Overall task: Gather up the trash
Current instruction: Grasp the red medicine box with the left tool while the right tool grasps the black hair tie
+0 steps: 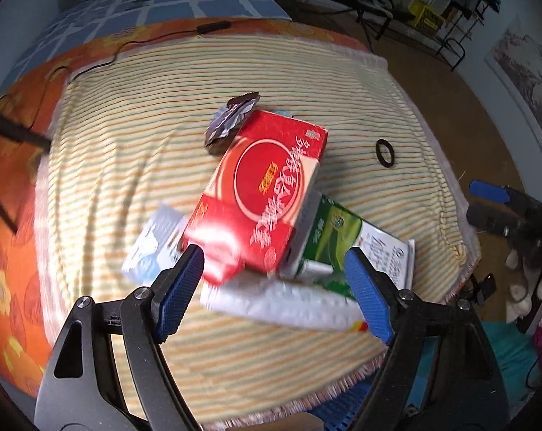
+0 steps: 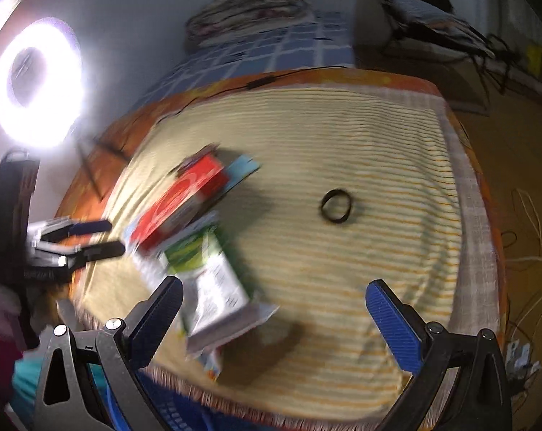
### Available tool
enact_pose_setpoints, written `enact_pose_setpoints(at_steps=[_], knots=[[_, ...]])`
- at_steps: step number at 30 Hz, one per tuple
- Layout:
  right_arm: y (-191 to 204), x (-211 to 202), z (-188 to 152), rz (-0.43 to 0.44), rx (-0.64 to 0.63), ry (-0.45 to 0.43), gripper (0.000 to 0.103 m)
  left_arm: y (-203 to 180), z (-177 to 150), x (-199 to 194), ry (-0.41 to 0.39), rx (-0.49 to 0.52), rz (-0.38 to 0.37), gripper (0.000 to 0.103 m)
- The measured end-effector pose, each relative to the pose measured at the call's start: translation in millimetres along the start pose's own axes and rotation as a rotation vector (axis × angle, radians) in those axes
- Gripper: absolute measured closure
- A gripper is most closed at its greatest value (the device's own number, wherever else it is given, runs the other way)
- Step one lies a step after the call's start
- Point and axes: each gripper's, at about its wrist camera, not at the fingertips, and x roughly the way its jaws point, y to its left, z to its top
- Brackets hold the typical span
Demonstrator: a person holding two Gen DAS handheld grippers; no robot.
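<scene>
Several empty cartons — a red box (image 1: 267,194) on top, a green box (image 1: 337,240) beneath — are heaped near the striped mat's (image 1: 134,143) front edge. Both grippers, left (image 1: 274,287) and right (image 2: 274,319), are spread open, nothing held. Light, stiff, crushable cardboard is judged; narrow edges are best pinched.

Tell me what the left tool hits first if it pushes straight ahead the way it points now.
Most likely the white packet lying between the open left tool fingers, with the red box just beyond; depth is blurred, so contact order is uncertain.

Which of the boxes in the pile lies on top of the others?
The red box: it rests across the green-and-white box and the pale blue one.
</scene>
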Motion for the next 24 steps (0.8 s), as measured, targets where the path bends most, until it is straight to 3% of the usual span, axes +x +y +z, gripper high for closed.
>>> enact_pose_setpoints(at_steps=[5,11,15,24], knots=[[-20.6,29.0,22.3,-0.02,0.062,0.029,0.002,-0.5,24.7,29.9,0.069,0.043,0.038,0.02],[-29.5,57.0,34.0,-0.053,0.05,0.061,0.005,-0.2,41.7,53.4,0.111,0.081,0.081,0.02],[-36.4,74.6,43.5,-0.08,0.054,0.078,0.008,2.3,51.2,61.3,0.12,0.076,0.066,0.02],[-42.7,107.1,45.0,-0.135,0.029,0.126,0.027,-0.4,61.2,76.9,0.11,0.075,0.09,0.02]])
